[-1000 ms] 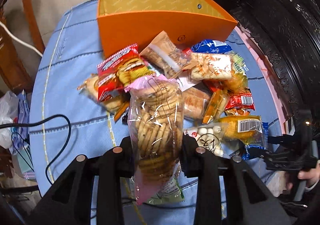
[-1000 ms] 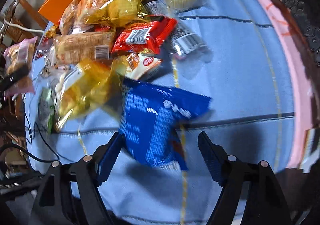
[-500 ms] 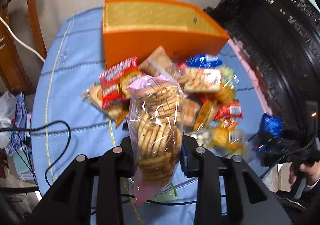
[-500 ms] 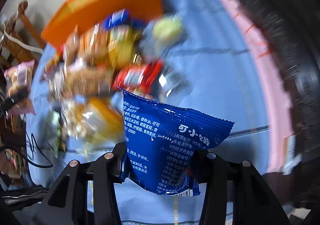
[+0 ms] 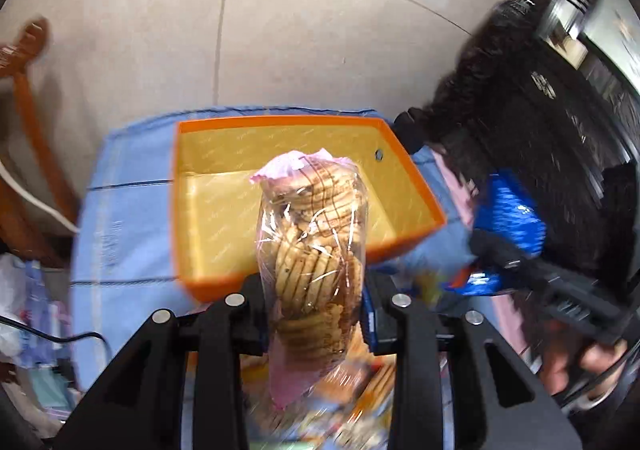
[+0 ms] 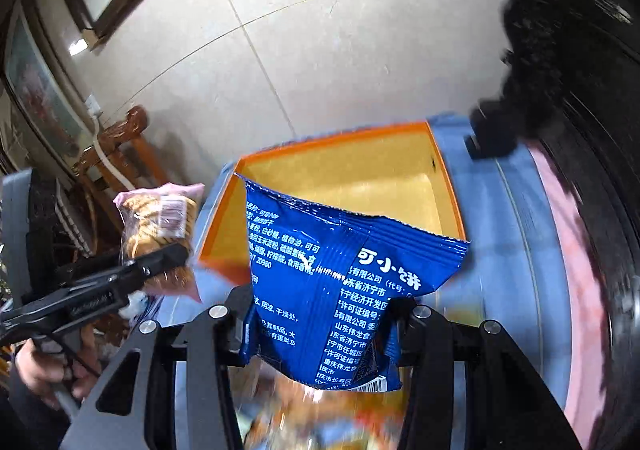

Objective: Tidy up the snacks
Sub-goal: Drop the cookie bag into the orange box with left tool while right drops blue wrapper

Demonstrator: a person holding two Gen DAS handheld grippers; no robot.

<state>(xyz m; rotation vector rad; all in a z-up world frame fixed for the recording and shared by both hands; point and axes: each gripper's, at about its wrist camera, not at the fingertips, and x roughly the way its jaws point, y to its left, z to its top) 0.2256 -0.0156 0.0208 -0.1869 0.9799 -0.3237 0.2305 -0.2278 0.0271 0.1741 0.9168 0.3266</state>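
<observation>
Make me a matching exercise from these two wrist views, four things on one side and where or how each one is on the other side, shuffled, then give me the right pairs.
Things:
1. clear bag of cookies
2. blue snack packet
3. orange box
4. wooden chair

States:
A. open on top, nothing visible inside, on the blue tablecloth
B. clamped in the right gripper
C. beside the table, on the floor
D. clamped in the left gripper

Pairs: 1-D, 2-B, 3-A, 4-C
</observation>
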